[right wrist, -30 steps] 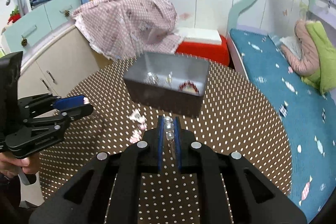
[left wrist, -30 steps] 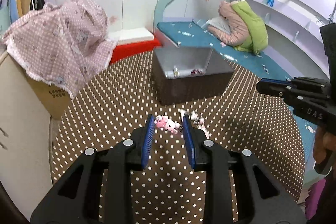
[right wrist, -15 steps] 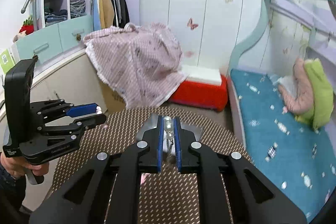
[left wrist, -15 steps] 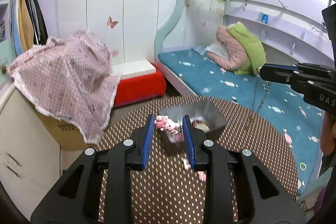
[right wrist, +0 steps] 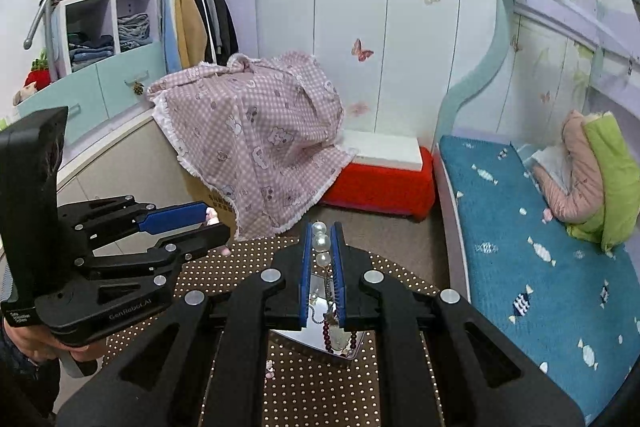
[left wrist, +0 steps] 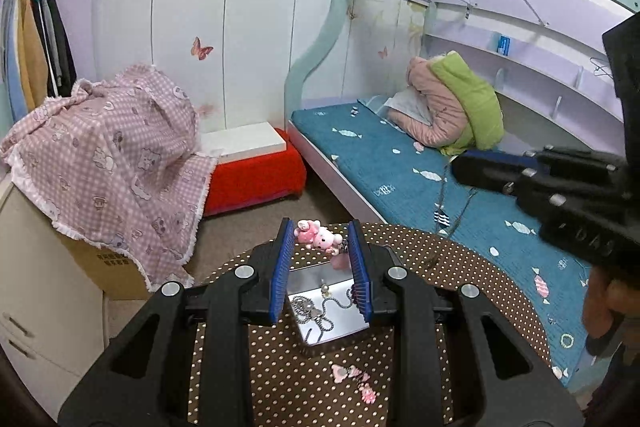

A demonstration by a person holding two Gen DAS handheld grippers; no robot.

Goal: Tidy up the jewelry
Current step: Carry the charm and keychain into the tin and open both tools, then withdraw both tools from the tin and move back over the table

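Observation:
My left gripper [left wrist: 320, 233] is shut on a pink bear charm [left wrist: 318, 234] and holds it high above the grey metal box [left wrist: 340, 327], where silver chains [left wrist: 316, 311] lie. My right gripper [right wrist: 320, 231] is shut on a pearl necklace [right wrist: 321, 241], whose chain hangs down towards the box [right wrist: 320, 341]; dark red beads [right wrist: 328, 337] lie inside. In the left wrist view the right gripper [left wrist: 464, 167] is at the right with a thin chain [left wrist: 442, 203] dangling. In the right wrist view the left gripper [right wrist: 212, 223] is at the left.
The box stands on a round brown dotted table [left wrist: 460, 287]. Small pink trinkets [left wrist: 352, 377] lie on the table in front of the box. A pink checked cloth [left wrist: 108, 147] covers a carton at the left. A blue bed [left wrist: 420, 171] is at the right.
Both grippers have risen well above the table with their pieces. The box now lies below the fingers instead of ahead of them.

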